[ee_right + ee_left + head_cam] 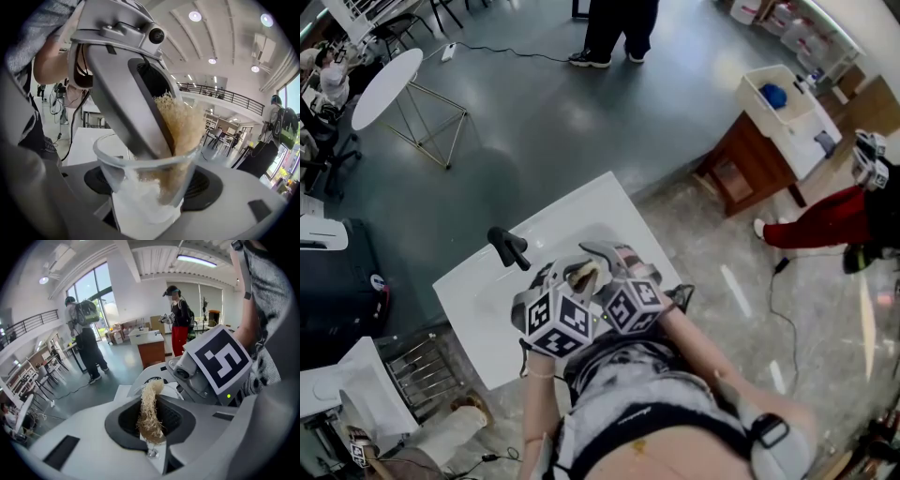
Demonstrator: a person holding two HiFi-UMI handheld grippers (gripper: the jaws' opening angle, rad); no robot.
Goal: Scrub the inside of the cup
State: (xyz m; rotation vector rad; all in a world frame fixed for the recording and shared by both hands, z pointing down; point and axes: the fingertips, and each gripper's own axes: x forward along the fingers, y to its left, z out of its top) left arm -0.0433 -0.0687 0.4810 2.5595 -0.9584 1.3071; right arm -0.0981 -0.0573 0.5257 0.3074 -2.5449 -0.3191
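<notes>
Over the white bench (581, 202), the clear cup (140, 159) sits clamped in the right gripper (150, 192). The left gripper (151, 420) pinches a fibre scrubber (149, 404) in its fingers (93, 437), tip inside the cup. Cup looks thin plastic: light, squashy, so grip mid-wall, gently. Grey floor (534, 112), open hall w/ people (86, 341).

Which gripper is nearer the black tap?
Left. The left gripper, gripping the scrubber, is just right of the black tap in the head view; the right gripper, holding the cup, lies farther right.
</notes>
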